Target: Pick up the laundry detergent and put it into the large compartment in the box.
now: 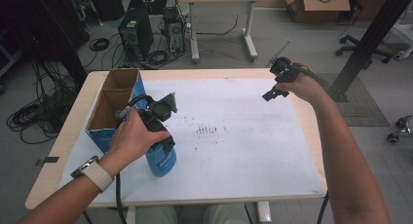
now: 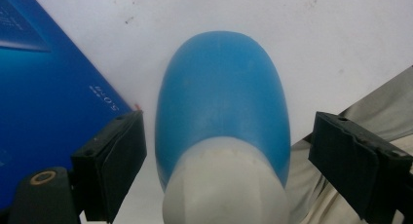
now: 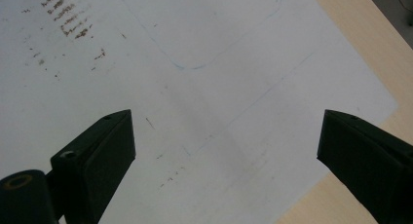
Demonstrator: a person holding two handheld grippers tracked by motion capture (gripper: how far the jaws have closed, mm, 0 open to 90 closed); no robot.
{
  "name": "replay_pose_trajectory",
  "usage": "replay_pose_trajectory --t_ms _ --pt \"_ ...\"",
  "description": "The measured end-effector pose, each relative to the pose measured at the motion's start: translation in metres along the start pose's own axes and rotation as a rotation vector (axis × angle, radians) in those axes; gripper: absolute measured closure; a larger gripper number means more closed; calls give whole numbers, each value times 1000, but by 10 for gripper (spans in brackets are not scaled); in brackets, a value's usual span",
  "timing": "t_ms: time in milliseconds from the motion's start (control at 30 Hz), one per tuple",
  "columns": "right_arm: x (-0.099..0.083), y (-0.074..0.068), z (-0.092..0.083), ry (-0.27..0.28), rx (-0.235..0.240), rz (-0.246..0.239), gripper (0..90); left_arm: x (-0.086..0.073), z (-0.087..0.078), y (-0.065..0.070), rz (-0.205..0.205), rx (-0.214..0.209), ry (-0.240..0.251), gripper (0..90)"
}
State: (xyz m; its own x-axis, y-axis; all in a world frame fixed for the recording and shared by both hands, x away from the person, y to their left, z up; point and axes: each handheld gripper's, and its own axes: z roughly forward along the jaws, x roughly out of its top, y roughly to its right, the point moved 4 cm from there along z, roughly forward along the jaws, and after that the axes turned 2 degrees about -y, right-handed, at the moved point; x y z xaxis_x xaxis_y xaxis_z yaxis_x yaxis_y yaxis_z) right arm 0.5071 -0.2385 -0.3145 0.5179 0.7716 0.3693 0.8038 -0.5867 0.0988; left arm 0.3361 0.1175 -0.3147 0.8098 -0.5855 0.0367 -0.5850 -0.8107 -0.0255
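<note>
Right, we start with one table (image 1: pixel 63 136), pale wood, and one big white sheet (image 1: pixel 243 151) spread over most of it, marked with a patch of brown smudges (image 1: pixel 207 130) near the middle. Next in size, one blue cardboard box (image 1: pixel 114 104) at the table's left side, its top open, and we count two compartments inside. Just beside its near corner stands one blue bottle (image 1: pixel 162 160), upright on the sheet, with a white top (image 2: pixel 224 185) seen in the left gripper view. Now our two grippers, one in each hand. Our left gripper (image 2: pixel 224 151) sits directly over the bottle, a jaw on either side of the white top; a sliver of gap shows on the left, a wider one on the right, so the pads are not pressing. Our right gripper (image 3: pixel 224 151) is held above the sheet's far right corner, well apart from the bottle, jaws spread wide with nothing between them.
</note>
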Motion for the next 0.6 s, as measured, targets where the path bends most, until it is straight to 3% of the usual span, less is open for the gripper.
replay_pose_trajectory --t_ms 600 --pt "1 -1 2 -6 0 -4 67 0 3 -1 -9 -5 -7 229"
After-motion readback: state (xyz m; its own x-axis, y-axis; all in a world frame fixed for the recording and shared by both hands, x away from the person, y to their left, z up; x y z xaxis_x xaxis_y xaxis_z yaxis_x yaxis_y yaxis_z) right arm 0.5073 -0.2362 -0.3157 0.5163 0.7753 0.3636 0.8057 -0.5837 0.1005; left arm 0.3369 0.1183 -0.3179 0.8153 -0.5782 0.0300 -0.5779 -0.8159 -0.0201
